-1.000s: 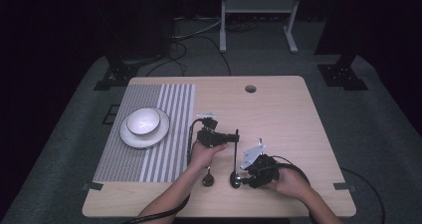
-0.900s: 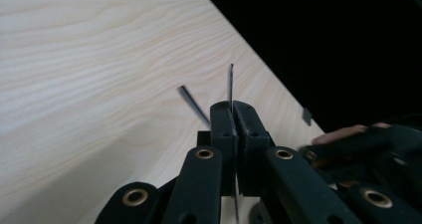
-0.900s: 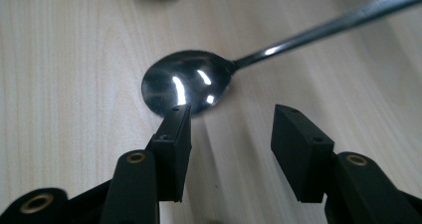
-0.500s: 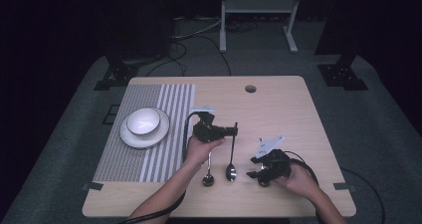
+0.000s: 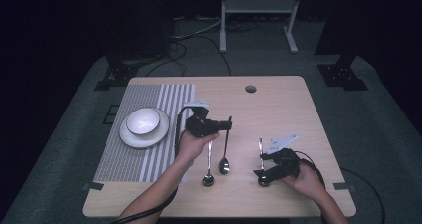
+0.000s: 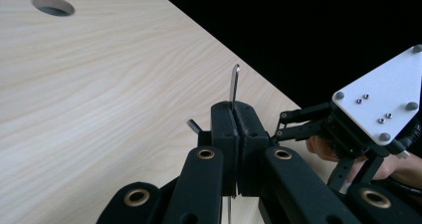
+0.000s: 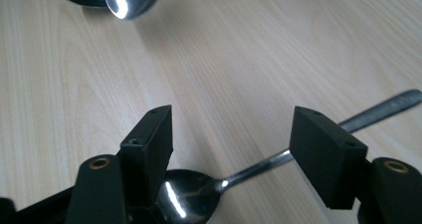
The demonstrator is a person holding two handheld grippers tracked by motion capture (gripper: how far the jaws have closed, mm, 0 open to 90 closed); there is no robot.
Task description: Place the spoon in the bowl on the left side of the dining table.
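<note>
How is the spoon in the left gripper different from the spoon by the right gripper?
The left spoon is clamped by its handle in the shut left gripper, bowl hanging down off the table; the right spoon lies flat on the table. The right gripper has just been opening, and its pads stand apart over the right spoon's bowl, not pressing it. Both are shiny metal spoons of similar shape.
</note>
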